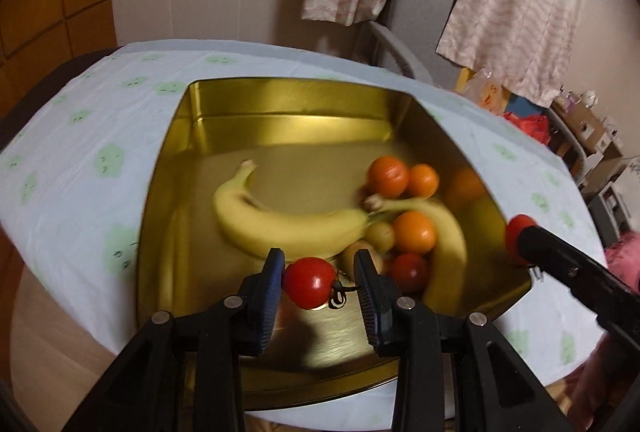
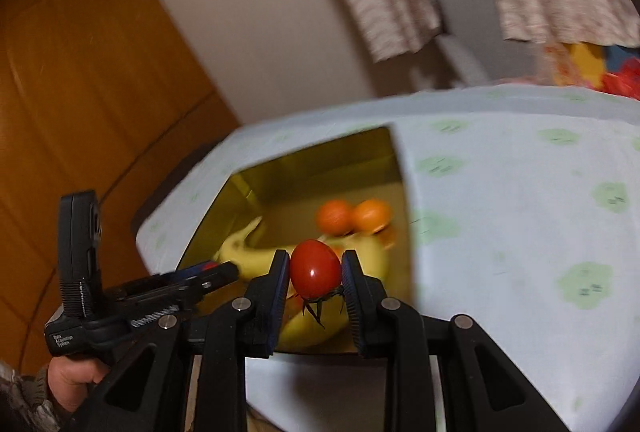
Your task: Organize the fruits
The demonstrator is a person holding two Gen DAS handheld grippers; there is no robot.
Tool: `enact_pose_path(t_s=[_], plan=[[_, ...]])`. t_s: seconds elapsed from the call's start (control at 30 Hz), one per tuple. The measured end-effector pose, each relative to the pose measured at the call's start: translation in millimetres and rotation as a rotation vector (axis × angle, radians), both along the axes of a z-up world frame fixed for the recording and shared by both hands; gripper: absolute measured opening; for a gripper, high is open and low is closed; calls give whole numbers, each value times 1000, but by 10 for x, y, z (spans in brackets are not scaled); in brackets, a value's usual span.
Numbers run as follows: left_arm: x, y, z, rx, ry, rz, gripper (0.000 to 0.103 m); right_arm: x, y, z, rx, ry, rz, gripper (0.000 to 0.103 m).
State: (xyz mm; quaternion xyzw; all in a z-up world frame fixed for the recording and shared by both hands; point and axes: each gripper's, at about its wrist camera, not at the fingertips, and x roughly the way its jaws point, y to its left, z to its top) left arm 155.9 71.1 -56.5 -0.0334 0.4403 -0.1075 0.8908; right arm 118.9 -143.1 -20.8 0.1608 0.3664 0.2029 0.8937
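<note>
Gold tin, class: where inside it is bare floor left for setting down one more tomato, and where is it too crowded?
Free: the gold tin's far strip, between its back wall and the left banana, and the near floor under the left gripper. Crowded: the right side, where oranges, the second banana and a loose tomato bunch against the wall.

**Layout: tin, fruit, grippers**

The tin (image 1: 280,103) is set on the tablecloth (image 1: 80,135). Inside, two bananas (image 1: 280,228) are laid w/ oranges (image 1: 388,175) behind and between them. One tomato (image 1: 310,282) is held in the left gripper (image 1: 320,280) above the tin's near side; another tomato (image 2: 315,269) is held in the right gripper (image 2: 316,272), over the tin's right edge.
</note>
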Motion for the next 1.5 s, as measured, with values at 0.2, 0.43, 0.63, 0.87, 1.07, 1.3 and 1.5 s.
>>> enact_pose_path(t_s=[0.2, 0.43, 0.63, 0.87, 1.07, 1.3, 1.5], plan=[[-25, 99, -140, 37, 8, 11, 36, 141, 384, -180, -61, 68, 74, 27], [-46, 149, -152, 37, -7, 27, 40, 208, 550, -337, -103, 112, 96, 28], [-146, 244, -4, 23, -74, 74, 67, 197, 534, -382, -92, 115, 82, 28], [-297, 213, 170, 39, -127, 127, 96, 82, 415, -258, -69, 75, 40, 28], [-475, 132, 263, 65, -144, 153, 103, -61, 363, -123, -142, 29, -33, 36], [-668, 80, 339, 136, -136, 197, 103, -202, 372, -65, -215, 19, -85, 43], [-851, 135, 397, 156, -163, 217, 103, -384, 393, 54, -288, -42, -160, 64]])
